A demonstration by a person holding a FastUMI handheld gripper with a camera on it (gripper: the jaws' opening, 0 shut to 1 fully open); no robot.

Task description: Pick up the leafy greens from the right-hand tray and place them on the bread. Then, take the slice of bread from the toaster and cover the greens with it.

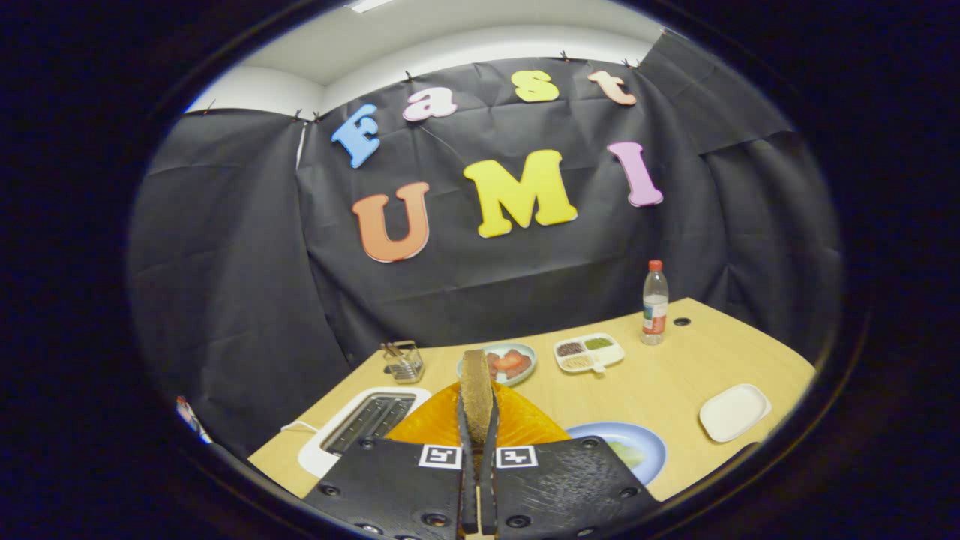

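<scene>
1. The gripper (478, 420) has its two fingers closed on the slice of bread (476, 390). The slice stands on its edge between them, upright, lifted above the table (675, 375).
2. The toaster (364, 424) lies at the near left edge of the table, with its slots empty. An orange plate (525, 424) is just under and beyond the fingers. A blue plate (637, 442) with pale leafy greens (628, 452) is to the right of it.
3. I judge the step in hand is to carry the slice to the greens and cover them. To do it well, turn the slice flat, lower it slowly over the greens, and open the fingers only when it rests.
4. I cannot tell whether a lower bread lies under the greens.
5. Count: one slice held, one toaster, one orange plate, one blue plate, one white square tray (733, 411) near the right edge, one divided dish (589, 352), one bowl (499, 361) with red pieces, one bottle (655, 304) at the far edge, and one small clear holder (403, 361).
</scene>
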